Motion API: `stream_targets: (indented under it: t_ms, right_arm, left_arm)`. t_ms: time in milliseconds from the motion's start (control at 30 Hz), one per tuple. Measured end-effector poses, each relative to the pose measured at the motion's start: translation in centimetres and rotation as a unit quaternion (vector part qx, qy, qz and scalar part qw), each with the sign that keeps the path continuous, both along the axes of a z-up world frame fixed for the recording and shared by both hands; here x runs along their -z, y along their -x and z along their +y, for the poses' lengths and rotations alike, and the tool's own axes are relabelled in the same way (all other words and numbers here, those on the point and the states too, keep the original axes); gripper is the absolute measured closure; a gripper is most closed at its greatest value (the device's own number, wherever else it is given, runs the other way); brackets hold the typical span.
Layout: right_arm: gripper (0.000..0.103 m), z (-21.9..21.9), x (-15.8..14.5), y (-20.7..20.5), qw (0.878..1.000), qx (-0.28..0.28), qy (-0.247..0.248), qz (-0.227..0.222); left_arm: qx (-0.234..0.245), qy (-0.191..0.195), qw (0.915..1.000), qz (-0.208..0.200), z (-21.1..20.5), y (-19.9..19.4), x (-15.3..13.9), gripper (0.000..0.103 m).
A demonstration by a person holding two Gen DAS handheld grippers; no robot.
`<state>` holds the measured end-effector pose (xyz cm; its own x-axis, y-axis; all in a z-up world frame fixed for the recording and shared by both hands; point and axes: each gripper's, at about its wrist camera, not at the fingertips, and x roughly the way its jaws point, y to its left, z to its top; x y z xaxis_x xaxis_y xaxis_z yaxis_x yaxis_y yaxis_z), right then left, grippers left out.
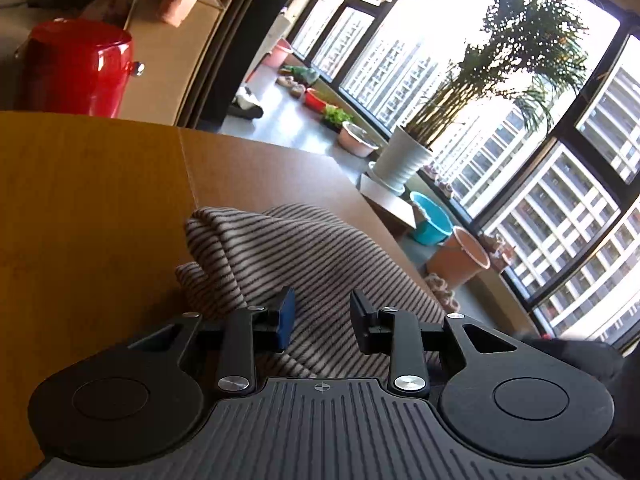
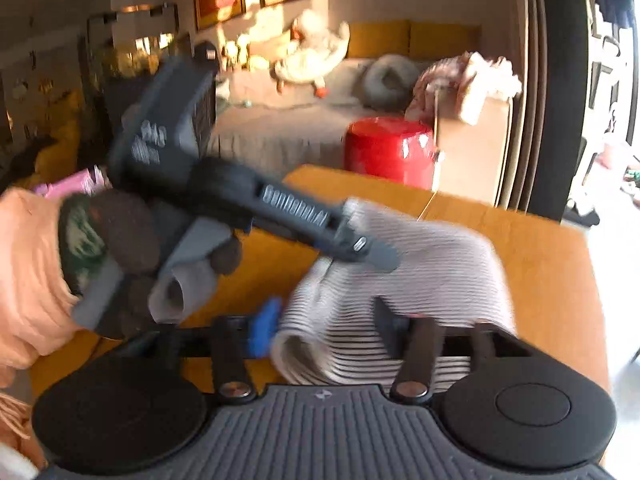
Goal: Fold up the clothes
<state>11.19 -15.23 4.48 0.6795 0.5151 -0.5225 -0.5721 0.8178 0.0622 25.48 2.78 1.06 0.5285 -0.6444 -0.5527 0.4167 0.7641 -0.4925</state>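
My left gripper [image 1: 322, 322] hovers with jaws apart over a striped garment [image 1: 304, 264] bunched on the orange desk [image 1: 92, 200]. My right gripper [image 2: 324, 330] also has jaws apart, straddling a rolled fold (blurred) of that cloth.

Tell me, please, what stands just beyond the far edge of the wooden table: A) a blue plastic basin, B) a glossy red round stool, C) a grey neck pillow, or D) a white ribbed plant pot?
B: the glossy red round stool rises directly behind the wooden table edge.
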Motion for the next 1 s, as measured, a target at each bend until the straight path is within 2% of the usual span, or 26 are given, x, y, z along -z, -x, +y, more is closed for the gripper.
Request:
stream_targets:
  t_ms: [33,100,133,200,267,333,433,500,600,700,1000]
  right_arm:
    - [0.037,-0.4,-0.3,0.1,1.000,0.011,0.004,-0.011]
    - [0.024,-0.9,-0.3,0.2,0.998,0.044,0.017,-0.030]
    - [0.022,-0.9,0.0,0.0,0.997,0.070,0.027,-0.037]
    - [0.018,-0.6,1.7,-0.7,0.993,0.103,0.053,-0.028]
    - [0.012,0.4,3.8,-1.0,0.991,0.112,0.076,-0.013]
    - [0.010,1.4,4.9,-0.4,0.987,0.128,0.088,-0.039]
    - [0.010,2.1,5.0,-0.2,0.985,0.135,0.097,-0.042]
    - [0.000,1.7,4.7,-0.5,0.986,0.137,0.091,-0.019]
    - [0.000,0.3,4.1,-0.9,0.989,0.131,0.065,0.037]
    - [0.000,-0.4,3.8,-1.7,0.988,0.125,0.061,0.068]
    - [0.000,-2.9,-1.0,-3.7,0.988,0.154,0.026,0.010]
  left_arm:
    - [0.000,0.001,1.0000,0.001,0.1,0.0,0.1,0.070]
    - [-0.001,0.003,1.0000,0.001,1.4,0.6,0.4,0.070]
    - [-0.002,0.002,1.0000,0.001,1.5,0.7,0.7,0.070]
    - [-0.002,0.002,1.0000,0.000,1.5,0.5,0.9,0.070]
    - [-0.002,0.002,1.0000,-0.001,1.6,0.5,1.2,0.070]
    - [-0.003,0.003,1.0000,0.000,1.8,0.5,1.5,0.070]
    - [-0.006,0.005,1.0000,0.000,2.0,0.5,1.8,0.070]
    - [-0.004,0.004,1.0000,-0.006,1.9,0.6,1.9,0.070]
    - [-0.002,0.002,0.9999,-0.015,1.9,0.8,2.0,0.070]
    - [-0.001,0.005,0.9999,-0.016,1.9,0.9,2.0,0.070]
    - [0.004,0.017,0.9997,-0.019,2.3,0.7,2.6,0.069]
